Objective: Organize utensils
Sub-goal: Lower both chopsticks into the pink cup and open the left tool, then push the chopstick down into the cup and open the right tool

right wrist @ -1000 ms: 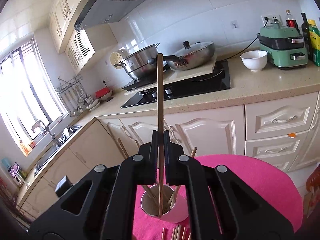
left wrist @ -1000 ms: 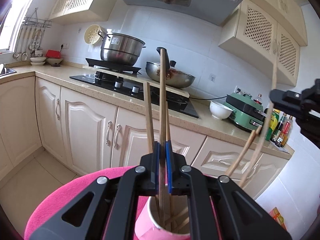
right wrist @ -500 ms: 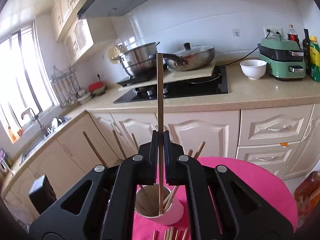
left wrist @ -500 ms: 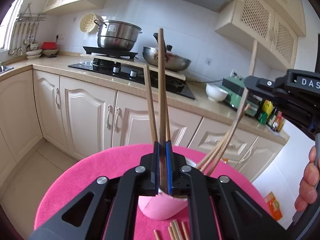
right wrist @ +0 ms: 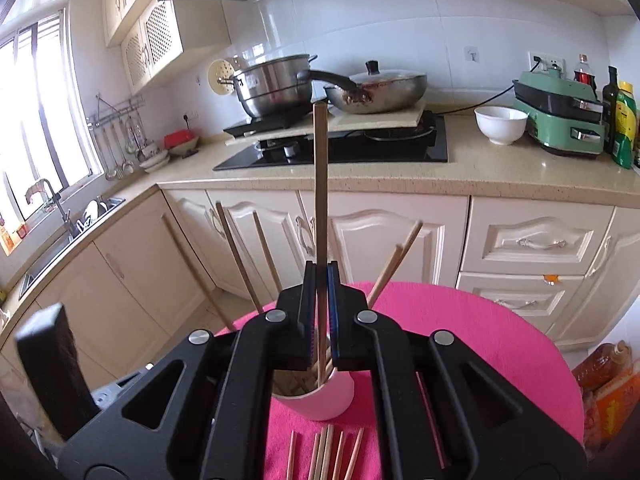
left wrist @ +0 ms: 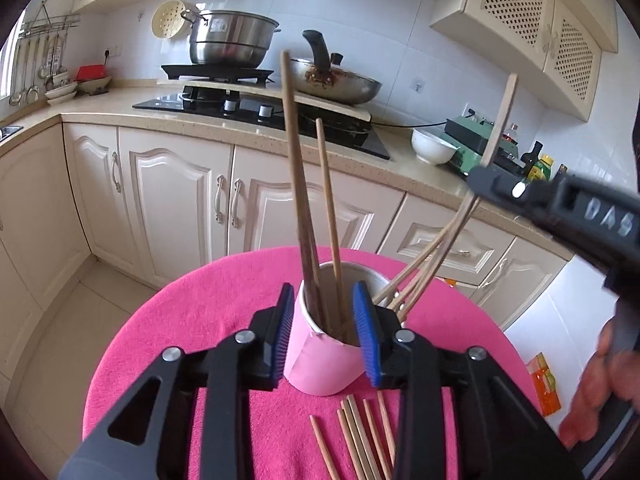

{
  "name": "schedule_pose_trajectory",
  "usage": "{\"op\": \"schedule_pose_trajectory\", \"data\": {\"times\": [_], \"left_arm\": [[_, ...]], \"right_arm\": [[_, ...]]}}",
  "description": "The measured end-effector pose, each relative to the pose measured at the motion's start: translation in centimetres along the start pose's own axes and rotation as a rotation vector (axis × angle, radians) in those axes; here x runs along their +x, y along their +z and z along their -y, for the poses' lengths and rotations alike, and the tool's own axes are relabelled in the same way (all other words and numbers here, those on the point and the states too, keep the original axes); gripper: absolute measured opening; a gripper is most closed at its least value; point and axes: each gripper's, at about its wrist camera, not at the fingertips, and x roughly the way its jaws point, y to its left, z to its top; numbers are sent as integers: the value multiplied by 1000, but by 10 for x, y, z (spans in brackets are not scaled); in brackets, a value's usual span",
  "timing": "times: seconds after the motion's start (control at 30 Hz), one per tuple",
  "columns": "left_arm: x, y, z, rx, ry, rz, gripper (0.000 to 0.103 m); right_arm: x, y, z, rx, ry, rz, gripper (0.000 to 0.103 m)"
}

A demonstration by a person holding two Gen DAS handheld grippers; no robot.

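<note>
Left tool [left wrist: 325, 330] jaws just opened, spread beside pink cup [left wrist: 320, 364] mid-desk [left wrist: 192, 320]; right tool [right wrist: 320, 312] pinches upright chopstick [right wrist: 320, 184] over cup; loose chopsticks [left wrist: 360, 440] at 6 o'clock.

I see a pale pink paper cup [left wrist: 320, 364] holding tan wooden chopsticks [left wrist: 298, 184] on a desk draped in hot-pink cloth [left wrist: 192, 320]. My black left hand-held gripper [left wrist: 324, 336] has blue pads. Behind stand cream cabinets [right wrist: 532, 240] with lattice-patterned upper doors, and a mint-green cooker [right wrist: 560, 116].
</note>
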Motion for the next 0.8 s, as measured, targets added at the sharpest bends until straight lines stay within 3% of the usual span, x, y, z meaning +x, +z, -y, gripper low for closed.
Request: {"op": "schedule_pose_trajectory", "data": {"times": [0.07,0.37,0.8], "left_arm": [[-4,1,0,3,11,-7,38],[-18,7,-5,25,123,-40,40],[-32,8,-18,20,169,-83,40]], "right_arm": [[2,-5,-1,2,-4,-13,6],[11,-25,-5,-5,-28,-70,6],[10,-26,-13,5,-5,-81,7]]}}
